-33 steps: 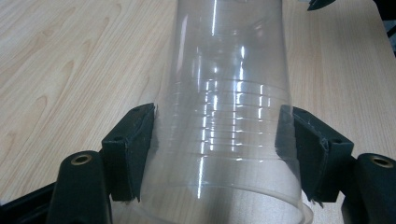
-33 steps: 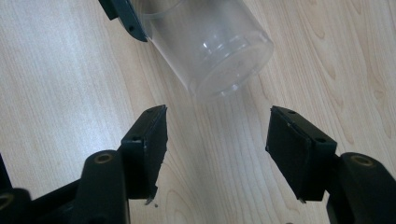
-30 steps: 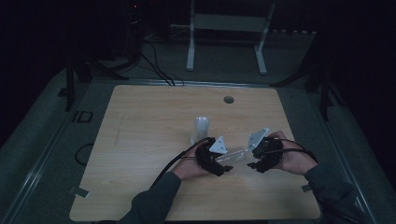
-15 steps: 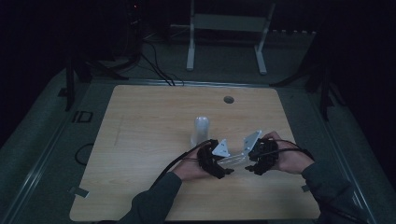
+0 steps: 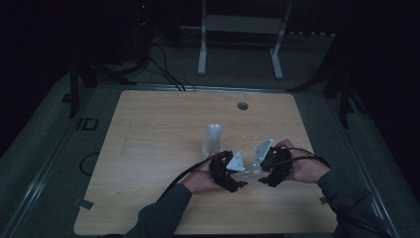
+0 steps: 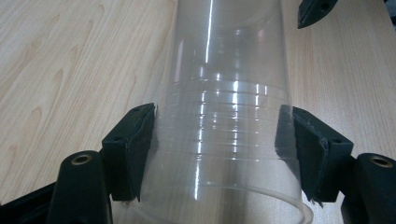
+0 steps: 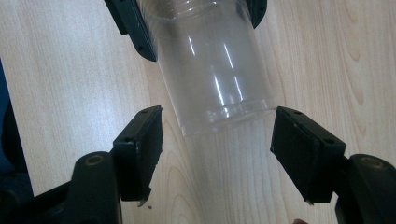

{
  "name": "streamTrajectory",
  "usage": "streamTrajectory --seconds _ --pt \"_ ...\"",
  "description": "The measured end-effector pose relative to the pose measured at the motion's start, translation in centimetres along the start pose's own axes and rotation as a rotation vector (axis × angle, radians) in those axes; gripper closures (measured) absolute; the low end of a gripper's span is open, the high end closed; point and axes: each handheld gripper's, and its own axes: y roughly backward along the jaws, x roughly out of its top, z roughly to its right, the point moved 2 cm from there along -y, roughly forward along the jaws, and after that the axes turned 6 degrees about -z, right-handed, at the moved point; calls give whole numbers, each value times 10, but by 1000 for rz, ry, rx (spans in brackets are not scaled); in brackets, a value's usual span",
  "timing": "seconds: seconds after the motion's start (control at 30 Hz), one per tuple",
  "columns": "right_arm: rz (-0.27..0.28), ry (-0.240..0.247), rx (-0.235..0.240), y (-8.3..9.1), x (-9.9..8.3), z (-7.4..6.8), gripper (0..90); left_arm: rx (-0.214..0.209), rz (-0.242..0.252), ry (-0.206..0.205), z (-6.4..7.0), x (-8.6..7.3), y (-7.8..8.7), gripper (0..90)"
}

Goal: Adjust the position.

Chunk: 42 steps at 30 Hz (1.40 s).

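A clear plastic cup (image 6: 224, 126) lies sideways just above the tabletop (image 5: 148, 129) near its 5 o'clock edge, nothing visible inside, clamped between the left gripper's (image 6: 219, 140) fingers (image 6: 133, 144). The right gripper (image 7: 217, 149) faces it, fingers (image 7: 301, 149) spread apart around the cup's closed end without touching. Over the last second the two grippers have drawn closer together. At 12 o'clock from them stands an upside-down translucent plastic cup (image 5: 213, 139); wide bare wood lies toward 9 o'clock.
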Motion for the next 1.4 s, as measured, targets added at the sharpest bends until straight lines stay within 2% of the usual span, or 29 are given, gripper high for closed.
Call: streamTrajectory --seconds 0.13,0.43,0.6,0.63,0.73,0.93,1.07,1.4 --pt "-9 12 11 -1 1 -1 326 7 -9 -29 3 3 1 296" --pt "-18 37 38 -5 3 -4 304 7 34 -41 8 7 5 296" --pt "-14 41 36 -5 4 -4 324 -3 66 -40 9 9 8 295" --pt "-9 41 36 -5 5 -4 351 -5 73 -40 9 10 9 295" --pt "-3 44 34 -4 5 -4 373 -5 72 -46 9 10 9 294" --pt "2 49 26 -3 4 -6 408 -13 79 -39 10 11 9 255" --pt "3 49 23 -4 5 -7 415 -13 74 -24 10 11 8 181" --pt "9 17 23 -7 0 -6 416 -6 112 -4 7 9 17 173"
